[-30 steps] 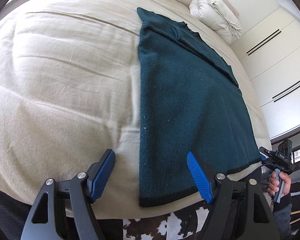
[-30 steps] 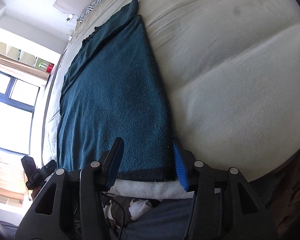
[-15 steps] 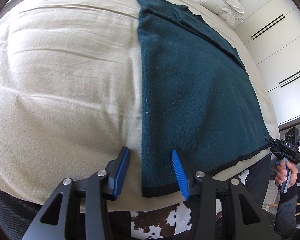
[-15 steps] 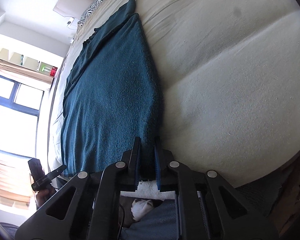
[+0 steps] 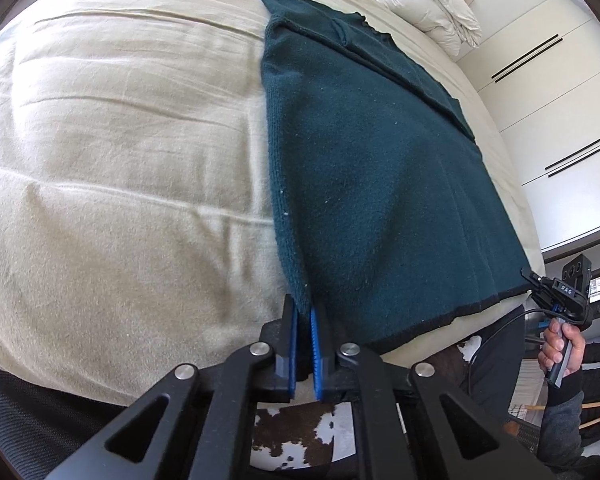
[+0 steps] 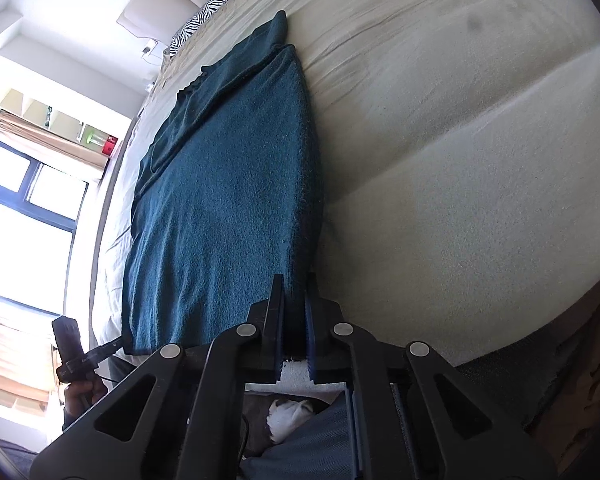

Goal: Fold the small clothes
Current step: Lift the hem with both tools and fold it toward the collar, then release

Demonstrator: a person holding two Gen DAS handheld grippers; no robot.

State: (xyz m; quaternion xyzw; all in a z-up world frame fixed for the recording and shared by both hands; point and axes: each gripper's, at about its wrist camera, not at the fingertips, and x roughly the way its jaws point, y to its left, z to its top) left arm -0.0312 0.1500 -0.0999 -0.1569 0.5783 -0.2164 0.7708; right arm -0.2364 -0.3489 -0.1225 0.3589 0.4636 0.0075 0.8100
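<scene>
My left gripper at six o'clock has just closed its blue pads on the near left corner of the dark green sweater, which lies flat on the beige bed. At four o'clock, my right gripper pinches the other hem corner.
</scene>
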